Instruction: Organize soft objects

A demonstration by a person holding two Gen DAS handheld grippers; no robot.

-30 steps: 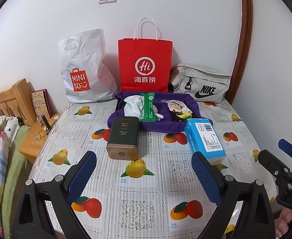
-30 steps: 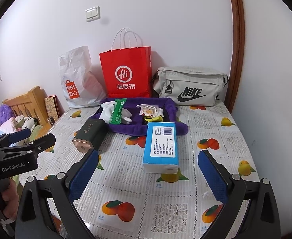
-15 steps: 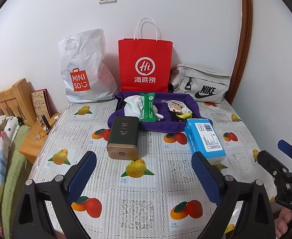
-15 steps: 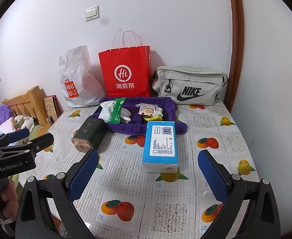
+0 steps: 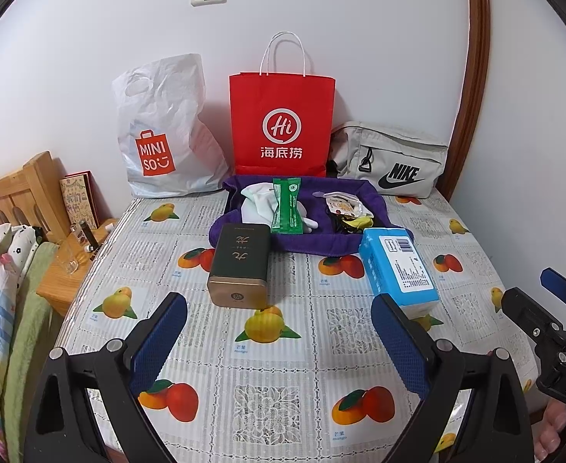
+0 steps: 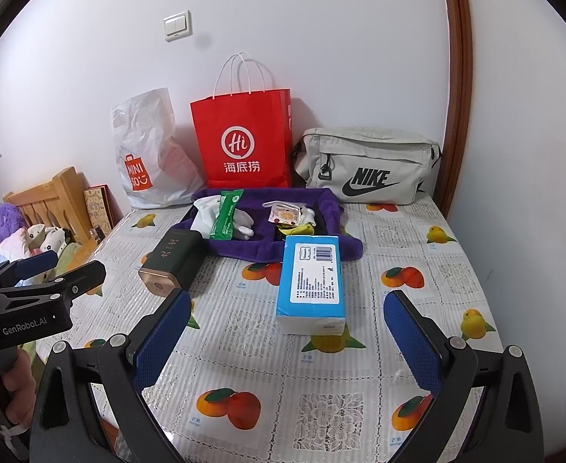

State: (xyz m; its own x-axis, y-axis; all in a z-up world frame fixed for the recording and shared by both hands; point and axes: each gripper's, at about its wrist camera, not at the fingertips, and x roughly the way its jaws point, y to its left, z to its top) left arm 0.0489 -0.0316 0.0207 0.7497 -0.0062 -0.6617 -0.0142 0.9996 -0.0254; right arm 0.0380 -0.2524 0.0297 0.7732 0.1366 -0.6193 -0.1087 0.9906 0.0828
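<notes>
Left wrist view first: your left gripper (image 5: 279,332) hangs over the near part of the fruit-print tablecloth (image 5: 275,386) with its blue pads spread wide and nothing between them. Take the purple cloth (image 5: 306,243) as your landmark. On it lie a white glove (image 5: 256,204), a green packet (image 5: 287,206) resting partly over that glove, and a small clear pouch (image 5: 343,204) toward its right side. Just in front of its left corner lies a dark green tin (image 5: 240,266) on its side, gold end toward you. At its front right corner sits a blue tissue pack (image 5: 397,266), touching the cloth's edge. Behind it, against the wall, stand a white Miniso bag (image 5: 163,135), a red paper bag (image 5: 281,123) and a grey Nike bag (image 5: 391,162). Your right gripper (image 5: 545,308) shows at the right edge.

Right wrist view: your right gripper (image 6: 287,335) also has its pads wide apart and empty, hovering in front of the purple cloth (image 6: 267,247). The blue tissue pack (image 6: 312,285) lies between the cloth and the pads, closest to you. The dark green tin (image 6: 171,262) sits left of it, at the cloth's left corner. Your left gripper (image 6: 39,281) appears far left, its fingers slightly parted.
</notes>
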